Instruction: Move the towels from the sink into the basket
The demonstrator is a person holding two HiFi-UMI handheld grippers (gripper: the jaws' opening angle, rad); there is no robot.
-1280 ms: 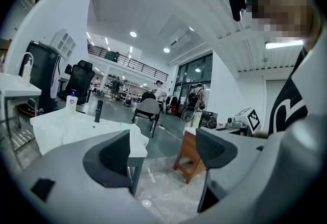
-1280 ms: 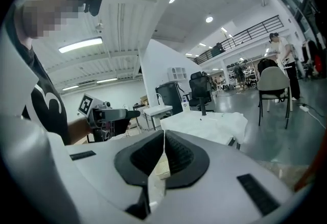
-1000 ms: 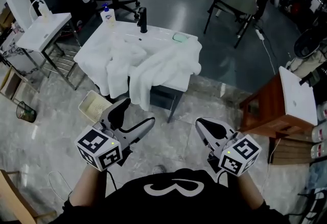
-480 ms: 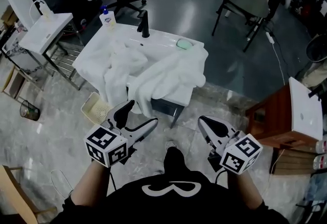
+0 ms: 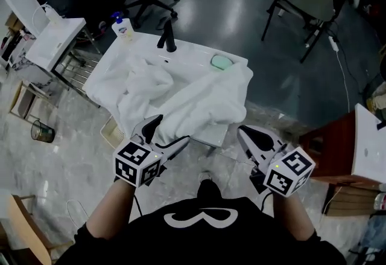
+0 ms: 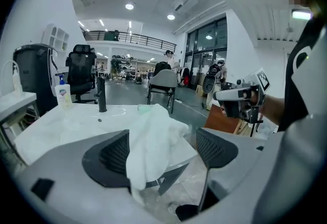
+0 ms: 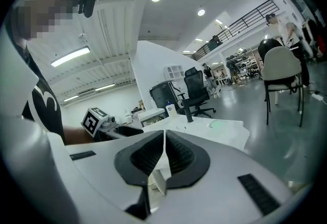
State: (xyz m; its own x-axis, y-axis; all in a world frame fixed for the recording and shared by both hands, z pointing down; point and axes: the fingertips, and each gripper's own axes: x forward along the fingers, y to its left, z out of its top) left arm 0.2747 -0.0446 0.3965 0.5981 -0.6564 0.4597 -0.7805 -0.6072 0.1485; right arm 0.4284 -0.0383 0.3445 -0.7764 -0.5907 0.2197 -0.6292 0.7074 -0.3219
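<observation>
Head view: the towels (image 5: 158,79) lie heaped across the sink (image 5: 199,49), and one draped towel (image 5: 202,104) hangs over its near edge. The left gripper (image 5: 172,130), jaws spread, hovers just short of that hanging cloth, which lies straight ahead of its jaws. The right gripper (image 5: 242,131), jaws pressed together, sits off to the cloth's right and apart from it. The basket (image 5: 111,132) stands on the floor, down and to the left of the left jaws, mostly hidden by cloth.

Left gripper view: the draped towel shows in the gap between the spread jaws but beyond their tips, so nothing is pinched. Its long axis runs downward from the sink rim, across the line along which the jaws close.

Right gripper view: the jaws meet on nothing, and the sink lies ahead of them and well apart.

The left gripper looks the nearer one, so a short forward reach should put cloth between its jaws.
</observation>
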